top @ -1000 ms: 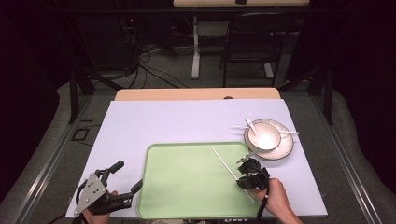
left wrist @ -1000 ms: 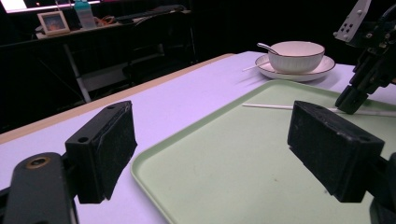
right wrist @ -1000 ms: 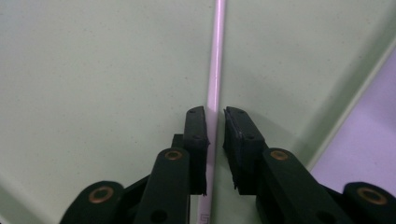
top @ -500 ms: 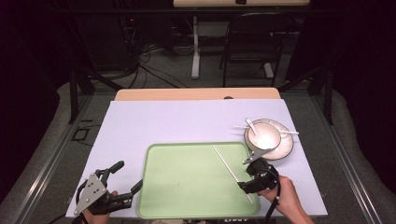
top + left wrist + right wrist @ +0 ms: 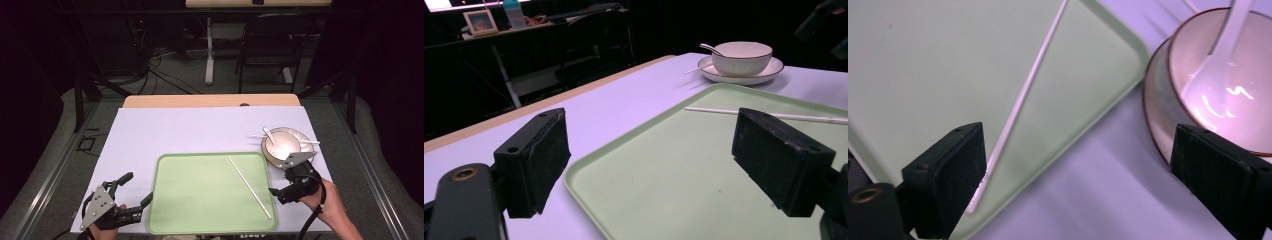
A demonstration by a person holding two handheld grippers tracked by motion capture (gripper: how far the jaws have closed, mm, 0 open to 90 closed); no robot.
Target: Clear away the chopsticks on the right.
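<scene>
A pale green tray (image 5: 200, 200) lies at the table's near edge with a white chopstick (image 5: 250, 187) slanting across its right part. To the right of the tray, a white bowl (image 5: 282, 145) holding a spoon (image 5: 269, 135) stands on a plate (image 5: 300, 134). A second chopstick (image 5: 309, 142) rests over that plate. My right gripper (image 5: 284, 182) is open over the table between the tray's right rim and the plate. Between its jaws lie the chopstick's end (image 5: 998, 145) and the bowl (image 5: 1228, 85). My left gripper (image 5: 656, 160) is open and empty at the tray's left corner (image 5: 589, 185).
The lilac table cover (image 5: 200, 130) is bare behind the tray. A wooden strip (image 5: 210, 100) runs along the far edge. Beyond the table, a dark chair (image 5: 265, 50) and cables stand on the floor.
My right gripper has shifted right, from over the chopstick's near end on the tray to the gap beside the plate. The chopstick and the left gripper have stayed put.
</scene>
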